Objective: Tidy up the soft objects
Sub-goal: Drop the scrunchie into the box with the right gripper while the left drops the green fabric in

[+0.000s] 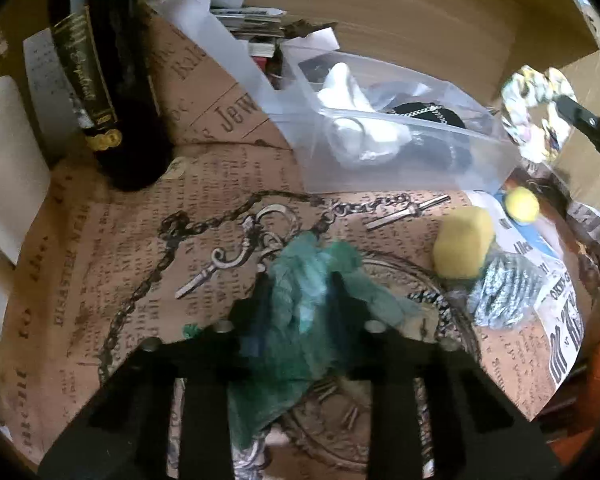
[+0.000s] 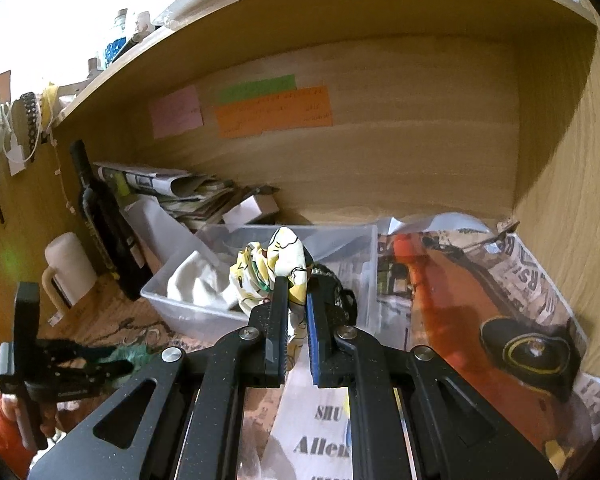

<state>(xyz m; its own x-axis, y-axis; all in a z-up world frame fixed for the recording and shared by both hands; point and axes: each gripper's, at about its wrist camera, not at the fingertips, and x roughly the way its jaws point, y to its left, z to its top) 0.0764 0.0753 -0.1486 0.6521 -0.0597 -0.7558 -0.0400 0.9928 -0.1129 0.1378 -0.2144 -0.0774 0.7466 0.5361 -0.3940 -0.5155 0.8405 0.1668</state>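
In the left wrist view, my left hand-held gripper pinches a green cloth at lower centre, low over the tabletop; its tail could snag as I lift. The clear bin sits upper right. In the right wrist view, my right hand-held gripper is closed narrowly on a patterned cloth above the bin; a shallow grip may let it fall outside the rim.

Daylight blows out upper left above the shelf; fisheye edges curve, vignette; green cloth motion-blurred.
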